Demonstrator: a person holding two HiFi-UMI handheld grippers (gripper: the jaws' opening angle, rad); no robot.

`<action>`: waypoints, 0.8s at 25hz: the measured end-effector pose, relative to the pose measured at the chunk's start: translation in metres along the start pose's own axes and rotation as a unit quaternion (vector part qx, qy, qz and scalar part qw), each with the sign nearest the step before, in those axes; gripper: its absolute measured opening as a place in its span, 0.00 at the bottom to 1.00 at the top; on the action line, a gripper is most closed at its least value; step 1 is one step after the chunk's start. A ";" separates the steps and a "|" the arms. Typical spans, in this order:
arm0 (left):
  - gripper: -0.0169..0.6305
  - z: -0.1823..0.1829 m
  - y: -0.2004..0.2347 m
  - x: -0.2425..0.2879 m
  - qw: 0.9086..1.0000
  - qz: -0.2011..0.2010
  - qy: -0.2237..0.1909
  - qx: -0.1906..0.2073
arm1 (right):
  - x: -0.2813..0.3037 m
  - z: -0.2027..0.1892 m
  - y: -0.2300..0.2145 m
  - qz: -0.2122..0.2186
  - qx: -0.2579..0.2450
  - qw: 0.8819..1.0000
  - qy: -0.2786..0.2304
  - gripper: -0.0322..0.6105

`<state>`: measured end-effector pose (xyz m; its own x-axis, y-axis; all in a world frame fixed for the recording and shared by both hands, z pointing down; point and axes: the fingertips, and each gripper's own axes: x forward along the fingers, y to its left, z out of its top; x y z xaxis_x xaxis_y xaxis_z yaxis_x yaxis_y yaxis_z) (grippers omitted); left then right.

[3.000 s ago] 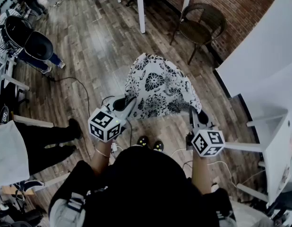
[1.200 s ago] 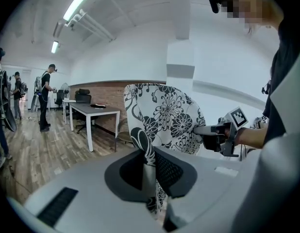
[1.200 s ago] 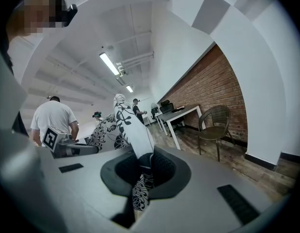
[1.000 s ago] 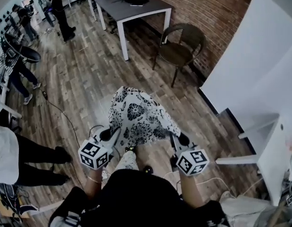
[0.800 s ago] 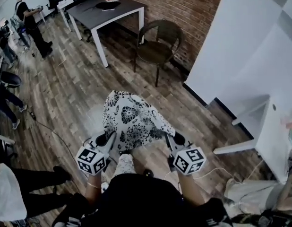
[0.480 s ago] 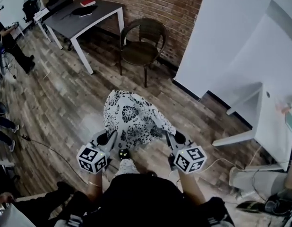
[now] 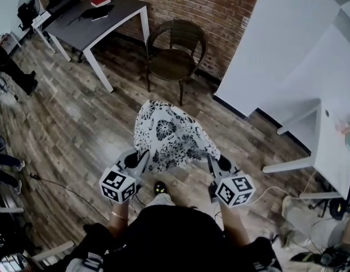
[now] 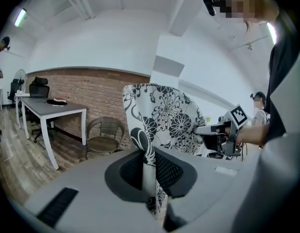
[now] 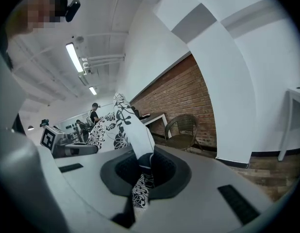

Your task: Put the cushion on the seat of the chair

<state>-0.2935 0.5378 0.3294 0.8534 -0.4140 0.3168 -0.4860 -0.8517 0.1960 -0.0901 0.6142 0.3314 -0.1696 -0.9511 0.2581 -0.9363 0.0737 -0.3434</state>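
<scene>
1. Head view: the left hand-held gripper [image 7: 142, 157] and right hand-held gripper [image 7: 212, 162] each pinch a near corner of the floral cushion [image 7: 172, 134].
2. The cushion is held up between them, above the wooden floor [image 7: 79, 123].
3. The wicker chair [image 7: 174, 52] stands beyond, well apart, beside a grey table [image 7: 95, 21].

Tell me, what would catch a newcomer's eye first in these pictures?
First comes the black-and-white flowered cushion, held in mid-air at the centre of the head view. The left gripper and the right gripper each pinch a near corner of it in their jaws. Beyond it a dark wicker chair stands with its seat bare against the brick wall, beside a grey table.
</scene>
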 end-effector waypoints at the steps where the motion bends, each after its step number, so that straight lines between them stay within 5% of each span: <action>1: 0.04 0.001 0.010 -0.001 1.000 -0.003 0.000 0.000 | 0.007 0.000 0.004 -0.007 -0.001 1.000 -0.001 0.07; 11: 0.04 0.009 0.089 -0.018 1.000 -0.021 -0.011 0.002 | 0.064 0.002 0.047 -0.035 -0.010 0.999 0.000 0.07; 20: 0.04 0.022 0.114 -0.006 0.999 -0.032 -0.015 0.008 | 0.089 0.012 0.048 -0.046 -0.007 0.999 -0.010 0.07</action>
<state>-0.3494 0.4359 0.3291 0.8875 -0.3681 0.2771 -0.4279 -0.8815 0.1997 -0.1459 0.5296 0.3268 -0.0763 -0.9601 0.2692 -0.9517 -0.0104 -0.3068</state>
